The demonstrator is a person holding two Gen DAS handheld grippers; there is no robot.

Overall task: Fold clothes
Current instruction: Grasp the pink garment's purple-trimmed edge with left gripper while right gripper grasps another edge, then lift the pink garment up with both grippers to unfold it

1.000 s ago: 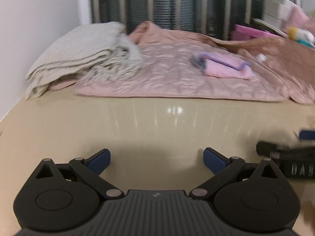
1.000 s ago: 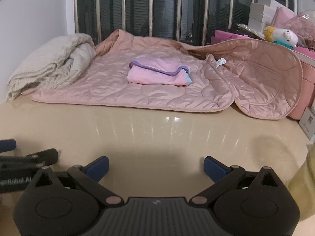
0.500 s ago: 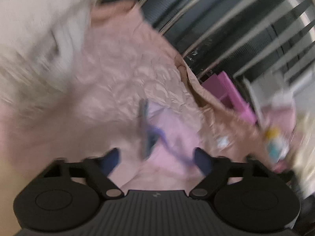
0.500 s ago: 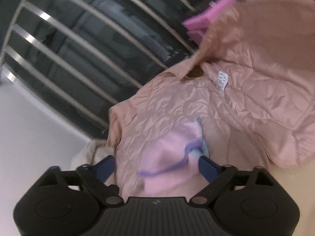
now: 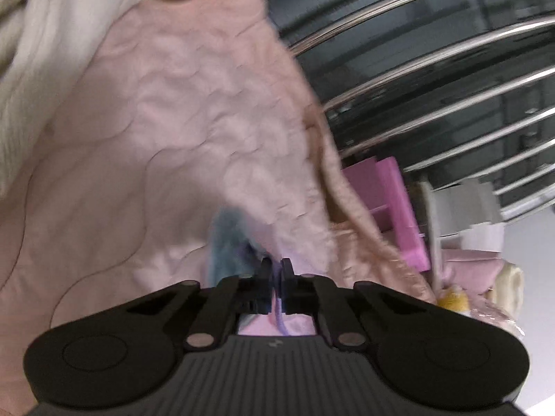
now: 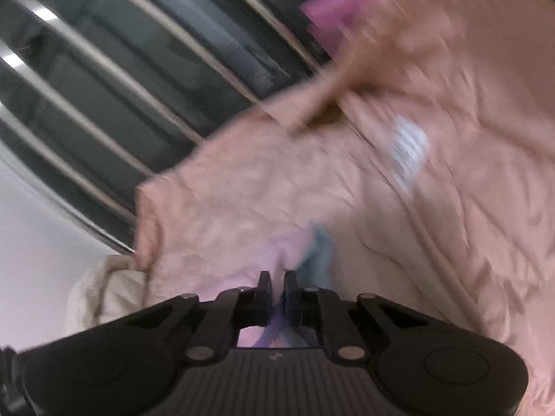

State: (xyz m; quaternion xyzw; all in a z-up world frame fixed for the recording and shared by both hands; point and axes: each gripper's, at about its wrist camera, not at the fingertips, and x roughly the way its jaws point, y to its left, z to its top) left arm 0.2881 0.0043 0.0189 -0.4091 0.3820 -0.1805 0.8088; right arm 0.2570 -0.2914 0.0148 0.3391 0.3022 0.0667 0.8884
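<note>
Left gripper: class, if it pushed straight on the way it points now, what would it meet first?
The left gripper is shut on the pink garment. Straight ahead, it would probably press into the quilted pink jacket beneath; blur leaves depth uncertain.

A small pink garment (image 5: 274, 326) with purple piping and a light-blue inner layer is lying on a quilted pink jacket (image 5: 166, 145). Its purple-trimmed edge is being pinched between the closed fingers of the left tool (image 5: 276, 277), while the right tool (image 6: 275, 291) is clamping another part of the same trimmed edge. The jacket is spreading out beneath, wrinkled and open, its white label (image 6: 409, 152) showing on the inner lining; motion blur is softening finer detail.
</note>
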